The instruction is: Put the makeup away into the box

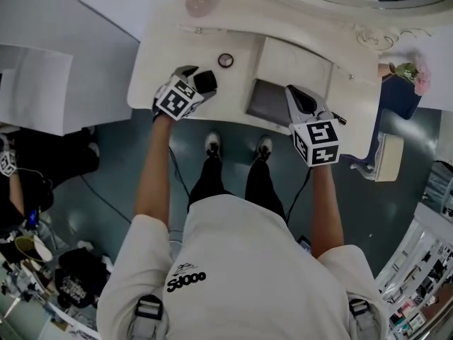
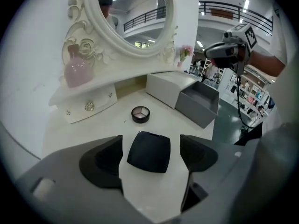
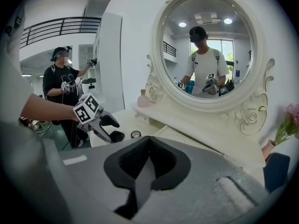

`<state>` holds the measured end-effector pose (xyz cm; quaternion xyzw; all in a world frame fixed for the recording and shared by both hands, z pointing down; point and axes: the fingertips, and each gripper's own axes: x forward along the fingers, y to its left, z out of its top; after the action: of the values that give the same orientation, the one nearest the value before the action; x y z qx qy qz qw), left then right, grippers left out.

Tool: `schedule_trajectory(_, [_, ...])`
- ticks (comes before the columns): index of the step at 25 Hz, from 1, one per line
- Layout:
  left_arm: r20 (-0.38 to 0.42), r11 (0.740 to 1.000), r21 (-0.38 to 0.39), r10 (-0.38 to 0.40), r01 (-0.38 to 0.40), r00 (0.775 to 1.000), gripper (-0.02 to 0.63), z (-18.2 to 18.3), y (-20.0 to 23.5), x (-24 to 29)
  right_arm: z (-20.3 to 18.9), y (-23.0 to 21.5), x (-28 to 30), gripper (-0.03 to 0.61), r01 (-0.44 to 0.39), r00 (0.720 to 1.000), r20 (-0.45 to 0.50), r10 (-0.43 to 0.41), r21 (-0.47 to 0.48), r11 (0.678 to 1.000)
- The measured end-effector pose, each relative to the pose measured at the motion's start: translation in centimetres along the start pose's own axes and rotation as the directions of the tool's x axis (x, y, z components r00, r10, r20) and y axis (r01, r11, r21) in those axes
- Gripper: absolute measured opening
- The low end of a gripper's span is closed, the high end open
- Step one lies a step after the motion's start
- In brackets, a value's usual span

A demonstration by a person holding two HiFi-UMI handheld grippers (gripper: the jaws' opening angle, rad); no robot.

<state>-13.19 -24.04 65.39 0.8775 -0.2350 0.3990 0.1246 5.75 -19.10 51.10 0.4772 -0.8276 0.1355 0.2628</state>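
Left gripper (image 2: 153, 147) straddles the black compact (image 2: 148, 153), jaws apart, not touching.

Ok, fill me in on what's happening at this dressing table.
A person is standing at a white vanity table with a gripper in each hand. The left gripper is open, its jaws on either side of a black compact that lies flat on the tabletop and is not gripped yet. The right gripper is shut and empty near the open grey box. A small round makeup pot is also still out on the table.
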Motion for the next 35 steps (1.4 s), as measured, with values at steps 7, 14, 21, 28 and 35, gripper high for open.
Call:
schedule_trajectory(7, [-0.047,0.999,0.031,-0.027,0.028,0.999,0.392,-1.5,0.4,2.3,-1.7,0.3,0.4,0.003,-0.001,0.999,-0.032,0.002,0.029,1.000])
schedule_trajectory(14, [-0.076,1.000,0.020,0.016,-0.015,0.997,0.360,-2.2,0.6,2.7,-1.8,-0.4,-0.6,0.003,0.019,0.999,-0.029,-0.018,0.043,0.999])
schedule_trajectory(21, [-0.006,0.995,-0.086,0.058,-0.059,0.998,0.357,-0.6,0.6,1.1,-0.4,-1.6,-2.9,0.003,0.049,0.999,0.013,-0.050,0.039,0.998])
schedule_trajectory(28, [0.175,0.993,-0.073,0.104,-0.092,0.979,0.357,7.6,0.3,-4.3,2.5,-3.9,-5.8,0.003,0.106,0.989,0.095,-0.110,0.043,0.993])
schedule_trajectory(35, [0.346,0.998,-0.019,0.067,-0.064,0.936,0.359,17.1,-2.7,-8.2,4.3,-6.0,-8.5,0.003,0.165,0.972,0.160,-0.170,0.047,0.985])
